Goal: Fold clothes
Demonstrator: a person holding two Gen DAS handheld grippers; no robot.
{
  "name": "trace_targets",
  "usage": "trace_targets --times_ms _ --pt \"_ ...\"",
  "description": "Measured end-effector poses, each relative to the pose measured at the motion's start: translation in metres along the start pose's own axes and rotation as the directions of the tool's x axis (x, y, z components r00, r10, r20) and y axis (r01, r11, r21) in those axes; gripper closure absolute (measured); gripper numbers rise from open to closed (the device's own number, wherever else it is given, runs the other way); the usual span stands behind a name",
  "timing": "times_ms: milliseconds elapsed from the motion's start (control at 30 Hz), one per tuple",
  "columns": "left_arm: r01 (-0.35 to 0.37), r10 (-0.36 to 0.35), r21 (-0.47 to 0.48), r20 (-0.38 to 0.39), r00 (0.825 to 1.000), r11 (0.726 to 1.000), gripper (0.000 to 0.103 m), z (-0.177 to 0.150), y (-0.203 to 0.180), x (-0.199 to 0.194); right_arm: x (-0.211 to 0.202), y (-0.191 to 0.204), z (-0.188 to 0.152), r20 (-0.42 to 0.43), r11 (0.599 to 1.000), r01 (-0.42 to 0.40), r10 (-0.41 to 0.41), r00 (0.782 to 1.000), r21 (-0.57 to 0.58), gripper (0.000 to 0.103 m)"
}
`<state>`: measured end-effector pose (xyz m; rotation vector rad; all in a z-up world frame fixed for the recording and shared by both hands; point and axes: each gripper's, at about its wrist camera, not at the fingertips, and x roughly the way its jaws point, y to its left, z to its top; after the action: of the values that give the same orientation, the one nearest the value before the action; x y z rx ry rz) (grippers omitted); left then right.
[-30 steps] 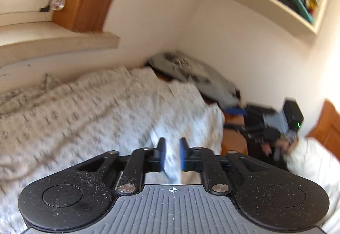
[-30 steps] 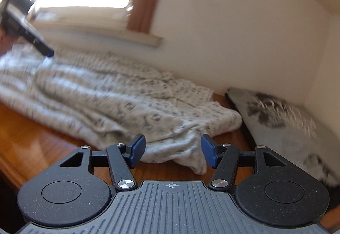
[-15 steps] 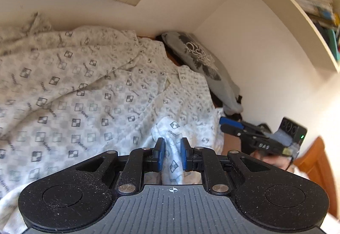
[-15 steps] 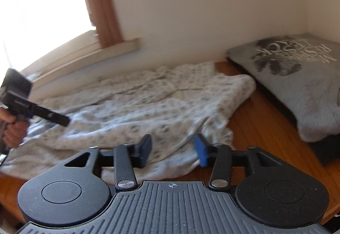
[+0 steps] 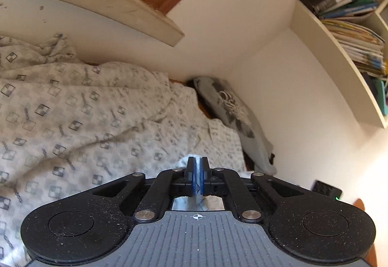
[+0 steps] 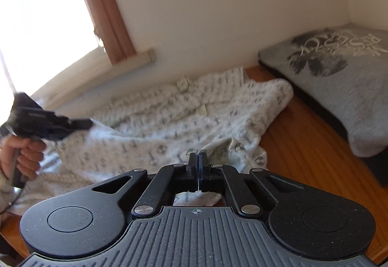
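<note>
White patterned shirt point(image 6: 169, 121) lies lengthwise along the wooden table point(image 6: 303, 145); left gripper point(image 5: 197, 179) and right gripper point(image 6: 198, 176) each pinch its near edge, jaws closed.

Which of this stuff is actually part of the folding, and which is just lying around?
Part of the job:
patterned shirt
left claw, shut on its cloth
right claw, shut at its edge

Just lying about:
grey T-shirt
books on the shelf
windowsill
</note>
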<state>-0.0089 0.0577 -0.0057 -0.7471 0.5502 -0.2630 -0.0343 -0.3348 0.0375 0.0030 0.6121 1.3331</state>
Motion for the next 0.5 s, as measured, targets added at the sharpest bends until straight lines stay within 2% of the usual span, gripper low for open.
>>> trace_targets --times_ms 100,167,267,367,467,500 --pt "-0.022 0.022 0.020 0.007 1.000 1.000 0.100 0.002 0.002 0.004 -0.015 -0.001 0.000 0.063 1.000 -0.026 0.026 0.998 -0.001 0.102" --pt "-0.040 0.040 0.057 0.005 0.999 0.998 0.100 0.005 0.000 0.010 -0.012 -0.001 0.000 0.056 1.000 -0.018 0.017 0.998 0.016 0.102" --pt "-0.106 0.107 0.126 -0.003 0.994 0.986 0.100 0.009 -0.007 0.024 -0.007 -0.002 0.000 0.046 0.999 -0.006 0.004 0.999 0.041 0.102" --pt "-0.143 0.145 0.155 -0.005 0.989 0.977 0.100 0.009 -0.011 0.033 -0.003 -0.003 0.000 0.035 0.998 0.007 -0.009 0.999 0.067 0.102" --pt "-0.157 0.160 0.198 -0.001 0.987 0.967 0.100 0.005 -0.012 0.035 0.001 -0.003 0.000 0.024 0.996 0.020 -0.022 0.999 0.092 0.091" --pt "-0.155 0.159 0.207 -0.001 0.987 0.966 0.100 0.004 -0.011 0.035 0.003 -0.003 0.000 0.021 0.995 0.024 -0.026 0.999 0.101 0.075"
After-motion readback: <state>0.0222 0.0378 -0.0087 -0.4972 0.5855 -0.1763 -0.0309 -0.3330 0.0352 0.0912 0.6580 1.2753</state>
